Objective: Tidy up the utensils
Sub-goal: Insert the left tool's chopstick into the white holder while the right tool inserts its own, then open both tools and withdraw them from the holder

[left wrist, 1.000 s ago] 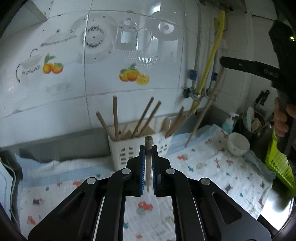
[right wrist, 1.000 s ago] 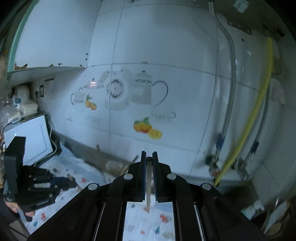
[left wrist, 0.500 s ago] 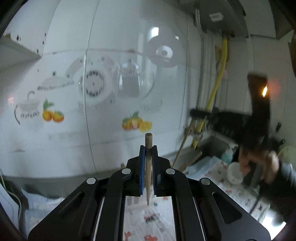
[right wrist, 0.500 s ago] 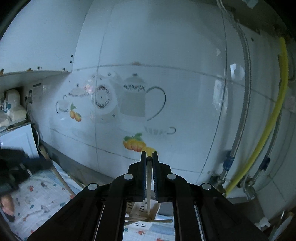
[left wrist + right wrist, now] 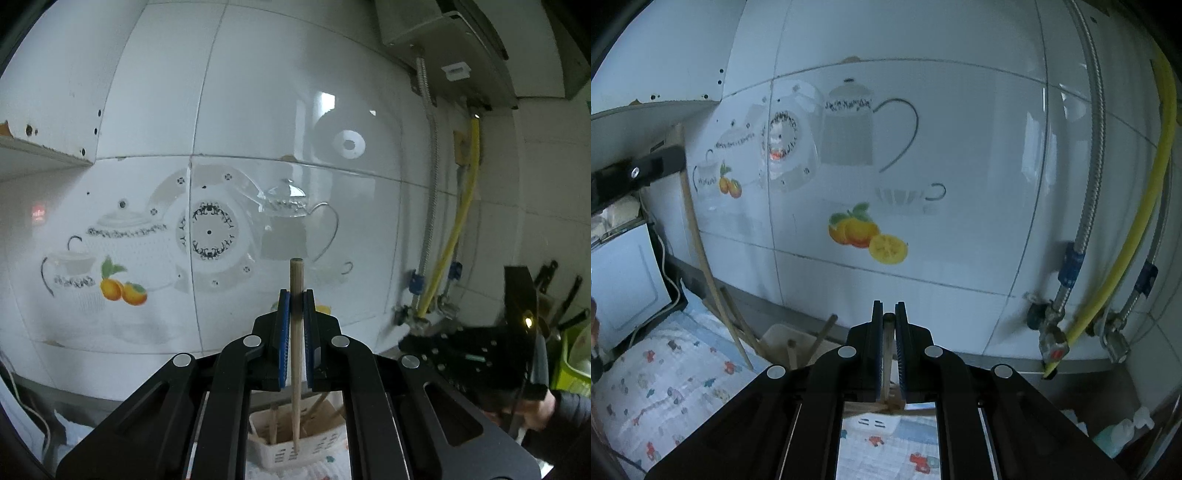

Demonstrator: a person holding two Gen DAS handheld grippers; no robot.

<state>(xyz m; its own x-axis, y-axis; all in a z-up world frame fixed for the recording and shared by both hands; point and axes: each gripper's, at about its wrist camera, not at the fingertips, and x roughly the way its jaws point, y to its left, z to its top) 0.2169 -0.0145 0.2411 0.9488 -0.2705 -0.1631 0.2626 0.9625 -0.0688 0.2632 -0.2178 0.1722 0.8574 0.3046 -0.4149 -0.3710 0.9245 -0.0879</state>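
Both sets of fingers clamped narrow: left gripper point(image 5: 296, 306) w/ chopstick point(image 5: 296, 354), right gripper point(image 5: 888, 328) w/ another chopstick point(image 5: 887, 354).

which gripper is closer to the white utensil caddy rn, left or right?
Hard to call, probably left. The left gripper holds its chopstick upright, tip down in the caddy. The right gripper, shut on another chopstick, sits above the caddy's right side.

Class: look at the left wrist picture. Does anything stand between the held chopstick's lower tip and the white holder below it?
Nothing visible. The chopstick, clamped upright in the left gripper, points down into the white holder, between the utensils already standing there.
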